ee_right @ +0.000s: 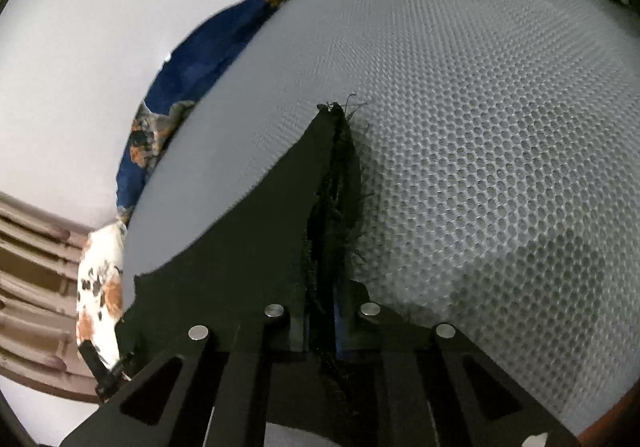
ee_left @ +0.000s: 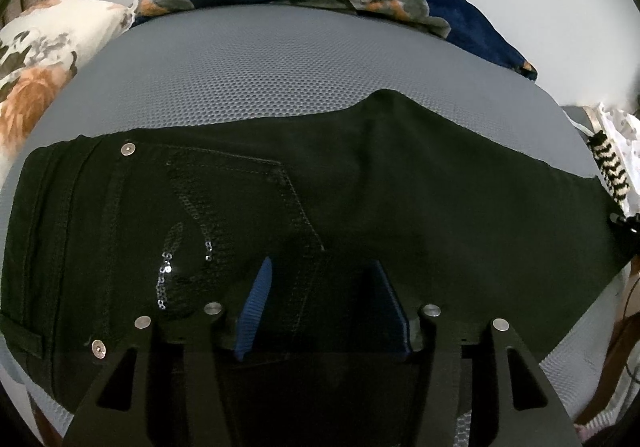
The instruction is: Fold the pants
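Pants (ee_left: 360, 183), black with a sequinned back pocket (ee_left: 224, 215), lie flat across the grey mesh mattress (ee_left: 280, 63) in the left wrist view, waistband toward its left edge, the leg running off toward the right edge. The left gripper (ee_left: 320, 307) hovers over the seat with its blue pads (ee_left: 256, 299) parted and nothing between them; whether they touch the cloth cannot be told. A navy floral blanket (ee_left: 460, 11) lies along the far edge.

From the right wrist, the right gripper (ee_right: 326, 323) is clenched on the frayed hem (ee_right: 336, 175) of the leg, lifted off the mattress. The step in hand seems to be taking the leg end; next, probably, carrying it toward the waistband while the left gripper steadies the seat.
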`<state>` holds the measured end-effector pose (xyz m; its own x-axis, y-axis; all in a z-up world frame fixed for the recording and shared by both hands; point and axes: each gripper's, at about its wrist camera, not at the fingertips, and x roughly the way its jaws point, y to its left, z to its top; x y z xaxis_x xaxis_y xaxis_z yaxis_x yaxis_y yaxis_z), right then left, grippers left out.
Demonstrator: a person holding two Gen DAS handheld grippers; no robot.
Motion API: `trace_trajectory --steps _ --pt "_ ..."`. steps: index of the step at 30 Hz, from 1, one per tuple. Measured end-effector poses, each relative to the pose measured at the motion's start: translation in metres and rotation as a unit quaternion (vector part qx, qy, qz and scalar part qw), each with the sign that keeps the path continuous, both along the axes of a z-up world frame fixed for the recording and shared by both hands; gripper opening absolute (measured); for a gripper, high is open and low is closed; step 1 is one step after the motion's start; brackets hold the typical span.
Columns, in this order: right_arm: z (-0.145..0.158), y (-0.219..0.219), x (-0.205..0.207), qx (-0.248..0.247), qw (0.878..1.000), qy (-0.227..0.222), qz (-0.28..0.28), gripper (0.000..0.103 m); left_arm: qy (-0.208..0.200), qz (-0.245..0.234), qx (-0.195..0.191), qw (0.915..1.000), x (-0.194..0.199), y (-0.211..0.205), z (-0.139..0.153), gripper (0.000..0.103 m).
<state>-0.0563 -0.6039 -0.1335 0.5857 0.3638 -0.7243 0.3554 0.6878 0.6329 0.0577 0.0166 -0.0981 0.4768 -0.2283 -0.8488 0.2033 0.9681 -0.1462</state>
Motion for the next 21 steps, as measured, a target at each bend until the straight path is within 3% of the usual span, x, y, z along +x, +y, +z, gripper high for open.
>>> trace_trajectory --steps 12,21 --pt "0.058 0.073 0.009 -0.023 0.999 -0.035 0.026 0.008 -0.006 -0.015 -0.009 0.9998 -0.003 -0.001 -0.001 0.062" --pt "0.079 0.16 0.043 -0.031 0.993 -0.04 0.103 0.008 -0.009 -0.02 -0.028 0.9994 -0.004 0.004 -0.001 0.065"
